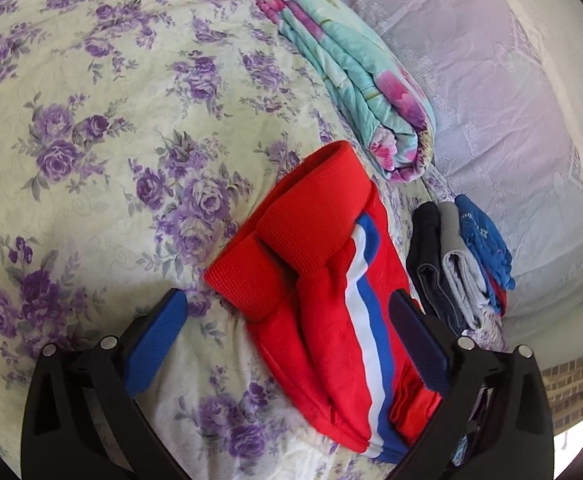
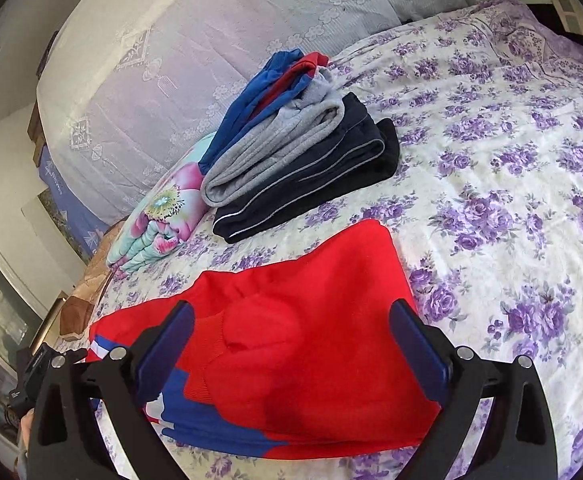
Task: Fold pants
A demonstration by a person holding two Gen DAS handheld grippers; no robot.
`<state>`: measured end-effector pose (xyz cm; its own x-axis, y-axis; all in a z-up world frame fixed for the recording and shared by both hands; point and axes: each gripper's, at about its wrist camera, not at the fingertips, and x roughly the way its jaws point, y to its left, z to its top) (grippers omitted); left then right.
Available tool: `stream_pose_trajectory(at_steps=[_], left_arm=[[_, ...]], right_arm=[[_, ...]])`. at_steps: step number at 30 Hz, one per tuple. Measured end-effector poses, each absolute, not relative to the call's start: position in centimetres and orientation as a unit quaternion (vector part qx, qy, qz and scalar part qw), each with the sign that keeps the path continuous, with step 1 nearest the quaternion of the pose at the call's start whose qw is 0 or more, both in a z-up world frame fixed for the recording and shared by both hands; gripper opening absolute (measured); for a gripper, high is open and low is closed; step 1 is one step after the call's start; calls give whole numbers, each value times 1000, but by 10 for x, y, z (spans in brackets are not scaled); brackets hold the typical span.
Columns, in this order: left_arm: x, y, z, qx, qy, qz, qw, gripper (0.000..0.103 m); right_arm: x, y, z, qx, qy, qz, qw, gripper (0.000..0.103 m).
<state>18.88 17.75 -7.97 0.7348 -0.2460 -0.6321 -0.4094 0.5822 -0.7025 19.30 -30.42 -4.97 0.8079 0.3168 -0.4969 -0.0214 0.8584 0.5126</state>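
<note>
Red pants (image 1: pixel 323 280) with a white and blue side stripe lie folded on the floral bedspread (image 1: pixel 91 140). Their ribbed cuffs rest on top at the far end. My left gripper (image 1: pixel 287 332) is open just above them, its fingers spread wide on either side of the bundle. In the right wrist view the same pants (image 2: pixel 311 320) show as a flat red fold with the stripe at the near left. My right gripper (image 2: pixel 295 344) hovers open over them, nothing between its blue pads (image 2: pixel 163 348).
A stack of folded clothes (image 2: pixel 303 148), black, grey, blue and red, sits beyond the pants. A folded teal floral quilt (image 1: pixel 351 76) lies near it. A lace-covered headboard cushion (image 2: pixel 195 40) rises behind. Open bedspread (image 2: pixel 511 200) stretches to the right.
</note>
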Motion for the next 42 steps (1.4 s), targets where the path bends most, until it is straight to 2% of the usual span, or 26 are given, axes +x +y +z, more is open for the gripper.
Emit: stream_pose_trajectory(at_steps=[2,3,4,9,16,19,23,25,29,36,42], left_arm=[[192,179,-79,-463,362,46,808,97],[192,180,-78,-467,360,42,807,91],[194,179,-78,-470,361,36,805,76],[195,179,-81,-475,367,42,799,61],[185,182,-77,-477,337,23,811,30],[183,168,-57,-427,321,27,845,26],[175,149,-31,-382,296,20,875,23],[172,139,-19,-364,286,15,886,23],[165,115,7,-324,268,4,907,23],[154,42,45,-195,235,-6,952,22],[166,-48,56,-92,230,-38,968,21]], right_arm=[[194,-305,-51,251,299,91,916,99],[194,-304,-51,251,301,91,916,99],[194,-304,-52,249,303,90,915,99],[195,-303,-52,248,305,89,915,99],[196,-300,-53,235,311,86,917,99],[200,-294,-56,209,328,78,918,99],[214,-269,-69,117,388,51,913,100],[215,-264,-70,102,394,47,912,100],[213,-273,-67,123,387,58,912,100],[193,-326,-39,249,295,52,921,100],[177,-382,-27,345,238,21,908,100]])
